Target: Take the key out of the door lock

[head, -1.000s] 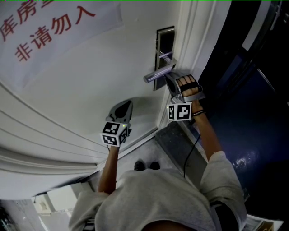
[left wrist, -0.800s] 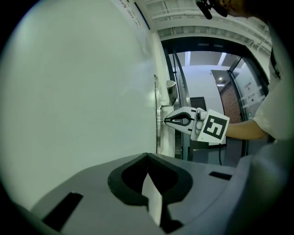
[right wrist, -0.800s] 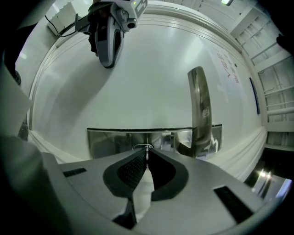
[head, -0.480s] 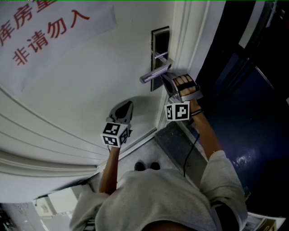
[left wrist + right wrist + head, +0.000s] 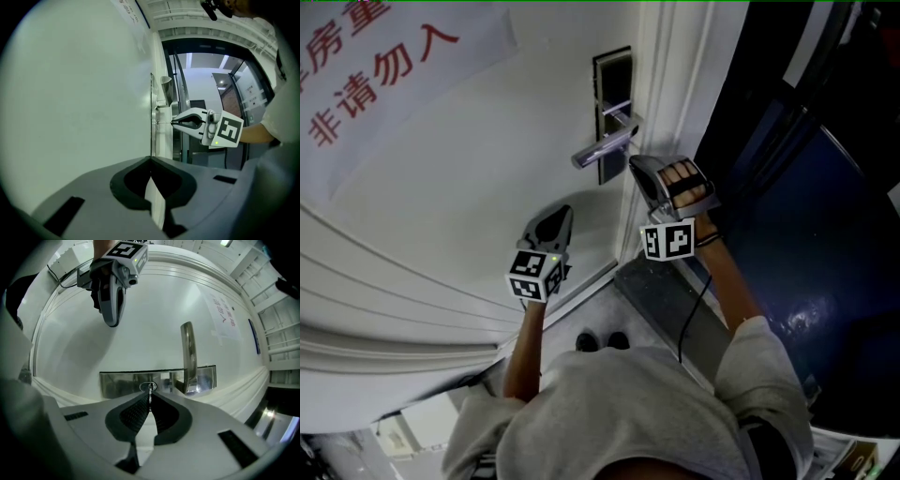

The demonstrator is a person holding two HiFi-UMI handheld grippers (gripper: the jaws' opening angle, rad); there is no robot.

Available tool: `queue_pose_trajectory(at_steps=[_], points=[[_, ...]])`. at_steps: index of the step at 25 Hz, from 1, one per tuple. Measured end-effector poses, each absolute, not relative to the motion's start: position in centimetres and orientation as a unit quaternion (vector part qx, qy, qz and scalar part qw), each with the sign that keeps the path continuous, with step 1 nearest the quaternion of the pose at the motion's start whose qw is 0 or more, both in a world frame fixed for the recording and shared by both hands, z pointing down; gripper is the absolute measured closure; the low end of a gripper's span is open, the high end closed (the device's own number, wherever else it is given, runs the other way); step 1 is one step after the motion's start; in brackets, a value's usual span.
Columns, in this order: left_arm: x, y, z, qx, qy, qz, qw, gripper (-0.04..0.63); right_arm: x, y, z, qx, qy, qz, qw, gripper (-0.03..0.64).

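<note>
While tight on the key, right gripper; door sign "请勿入".

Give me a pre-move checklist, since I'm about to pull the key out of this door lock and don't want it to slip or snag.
1. Right gripper shut on the key: ok.
2. Key free of the lock plate: cannot tell; in the left gripper view its shaft reaches the plate.
3. Door handle apart from the right gripper: ok.
4. Left gripper shut, empty, away from the lock: ok.
</note>
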State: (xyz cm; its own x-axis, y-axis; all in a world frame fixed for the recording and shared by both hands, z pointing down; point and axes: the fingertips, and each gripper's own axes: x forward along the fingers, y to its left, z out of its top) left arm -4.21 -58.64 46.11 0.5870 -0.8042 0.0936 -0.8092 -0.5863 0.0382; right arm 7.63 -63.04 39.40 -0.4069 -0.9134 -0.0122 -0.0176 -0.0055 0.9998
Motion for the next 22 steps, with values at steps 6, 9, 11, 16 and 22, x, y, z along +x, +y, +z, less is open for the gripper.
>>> queue_pose_trajectory(at_steps=[6, 9, 11, 16, 22], points=[[-3.4, -58.6, 46.2, 0.893, -0.447, 0.032, 0.043, 0.578, 8.9, -62.2, 39.7, 0.414, -0.623, -0.552, 0.367, 0.588], [-3.1, -58.7, 46.4, 0.894, -0.444, 0.030, 0.047, 0.578, 9.6, -61.7, 40.3, 0.438, -0.658, -0.505, 0.347, 0.588], [-2.7, -58.7, 46.5, 0.896, -0.440, 0.031, 0.044, 0.578, 10.2, -61.3, 40.7, 0.458, -0.683, -0.465, 0.329, 0.588], [-2.3, -58.8, 46.6, 0.899, -0.433, 0.032, 0.046, 0.578, 12.5, -60.6, 40.9, 0.519, -0.742, -0.338, 0.257, 0.588], [-1.6, -59.2, 46.8, 0.903, -0.425, 0.029, 0.050, 0.578, 16.5, -59.0, 41.9, 0.588, -0.776, -0.177, 0.144, 0.588]])
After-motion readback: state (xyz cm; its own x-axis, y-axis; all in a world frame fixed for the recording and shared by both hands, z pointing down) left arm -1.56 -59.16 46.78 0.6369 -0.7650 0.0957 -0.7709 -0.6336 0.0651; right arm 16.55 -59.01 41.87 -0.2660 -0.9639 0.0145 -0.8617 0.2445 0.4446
